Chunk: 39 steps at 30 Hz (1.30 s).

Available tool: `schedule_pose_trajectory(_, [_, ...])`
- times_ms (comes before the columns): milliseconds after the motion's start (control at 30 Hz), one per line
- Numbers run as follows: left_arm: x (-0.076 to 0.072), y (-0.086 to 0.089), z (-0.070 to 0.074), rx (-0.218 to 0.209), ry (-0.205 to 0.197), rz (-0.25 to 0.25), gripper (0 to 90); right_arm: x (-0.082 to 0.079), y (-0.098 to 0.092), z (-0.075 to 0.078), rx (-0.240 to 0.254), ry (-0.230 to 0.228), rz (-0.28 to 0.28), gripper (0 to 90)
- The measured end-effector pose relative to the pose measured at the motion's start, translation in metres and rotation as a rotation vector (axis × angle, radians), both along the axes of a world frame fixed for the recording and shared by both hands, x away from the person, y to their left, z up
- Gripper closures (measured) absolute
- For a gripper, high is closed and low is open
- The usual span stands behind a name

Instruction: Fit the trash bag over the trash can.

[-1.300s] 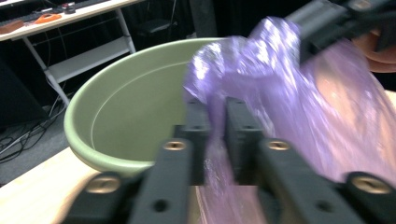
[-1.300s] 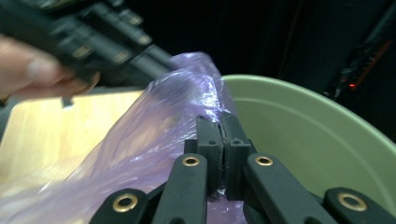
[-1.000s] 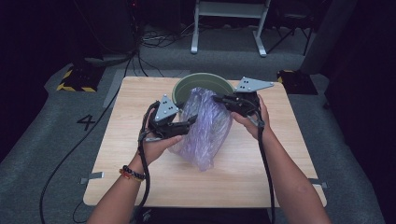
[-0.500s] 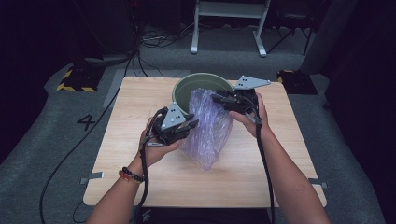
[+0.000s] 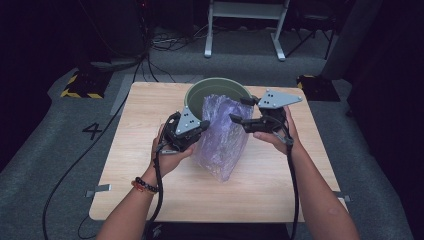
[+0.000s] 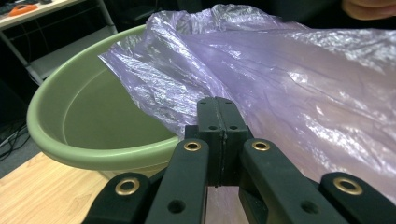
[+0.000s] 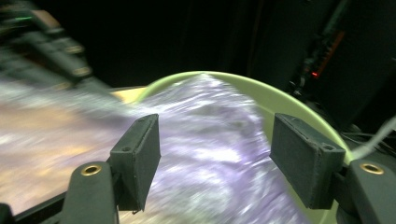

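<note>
A crinkled, see-through purple plastic bag (image 5: pixel 222 140) stands at the table's middle, its top leaning against a green bowl (image 5: pixel 200 89). My left gripper (image 5: pixel 202 127) is at the bag's left edge and its jaws have just been closing; in the left gripper view the pads (image 6: pixel 219 100) meet with the bag's film (image 6: pixel 280 84) pinched between them, in front of the bowl (image 6: pixel 93 116). My right gripper (image 5: pixel 239 110) is by the bag's upper right and its jaws have just been opening. They stand wide apart (image 7: pixel 219 140), with the bag (image 7: pixel 205 112) beyond them, untouched.
The wooden table (image 5: pixel 150 175) has bare room at its left, right and front. The bowl's rim (image 7: pixel 299 109) lies just behind the bag. On the dark floor past the table are cables and a white stand (image 5: pixel 245 30).
My left gripper has moved onto the bag's left edge and shut on it. My right gripper has let go of the bag's top and drawn back a little to the right.
</note>
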<state>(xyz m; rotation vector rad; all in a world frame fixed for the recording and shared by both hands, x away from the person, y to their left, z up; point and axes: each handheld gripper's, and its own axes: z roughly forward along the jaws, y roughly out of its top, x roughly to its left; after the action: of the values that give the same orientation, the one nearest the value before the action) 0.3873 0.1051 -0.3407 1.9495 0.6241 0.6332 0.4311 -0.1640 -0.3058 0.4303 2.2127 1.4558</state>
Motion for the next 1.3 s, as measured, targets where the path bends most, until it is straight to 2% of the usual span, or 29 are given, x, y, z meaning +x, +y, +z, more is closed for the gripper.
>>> schedule_pose_trajectory(167, [-0.001,0.001,0.002,0.0,-0.004,0.011,89.9,-0.032,0.0,-0.011,-0.054,-0.043,0.083,36.0])
schedule_pose_trajectory(333, [0.0,-0.001,0.005,0.018,-0.007,0.051,90.0,-0.055,0.006,-0.021,-0.066,-0.039,0.142,35.4])
schedule_pose_trajectory(433, [0.001,-0.002,0.006,0.011,-0.004,0.062,90.0,-0.066,0.015,-0.028,-0.082,-0.051,0.159,33.0])
schedule_pose_trajectory(533, [0.001,-0.003,0.006,0.009,-0.009,0.058,90.0,-0.077,0.025,-0.037,-0.126,-0.092,0.162,30.3])
schedule_pose_trajectory(600, [0.0,-0.004,0.006,0.007,-0.008,0.056,90.0,-0.081,0.03,-0.043,-0.109,-0.087,0.176,30.0])
schedule_pose_trajectory(733, [0.0,-0.005,0.006,0.006,-0.006,0.049,90.0,-0.083,0.041,-0.056,-0.171,-0.115,0.164,29.9])
schedule_pose_trajectory(767, [0.0,-0.004,0.006,0.008,-0.006,0.049,90.0,-0.082,0.043,-0.058,-0.183,-0.126,0.156,33.7])
schedule_pose_trajectory(933, [0.0,-0.001,0.006,0.003,0.003,0.044,90.0,-0.078,0.044,-0.065,-0.267,-0.196,0.096,68.2])
schedule_pose_trajectory(1033, [-0.001,0.0,0.007,0.017,-0.004,0.046,90.0,-0.077,0.04,-0.063,-0.28,-0.212,0.098,85.9])
schedule_pose_trajectory(1067, [-0.002,0.002,0.007,0.02,-0.009,0.048,90.0,-0.076,0.037,-0.06,-0.27,-0.215,0.094,88.6])
schedule_pose_trajectory(1133, [-0.003,0.005,0.009,0.019,-0.012,0.052,90.0,-0.074,0.029,-0.054,-0.215,-0.194,0.106,89.8])
schedule_pose_trajectory(1200, [-0.002,0.009,0.01,0.016,-0.011,0.057,89.9,-0.072,0.02,-0.047,-0.178,-0.196,0.072,90.0])
schedule_pose_trajectory(1300, [0.0,0.014,0.011,0.011,-0.006,0.07,89.9,-0.066,0.008,-0.036,-0.153,-0.209,0.004,90.0])
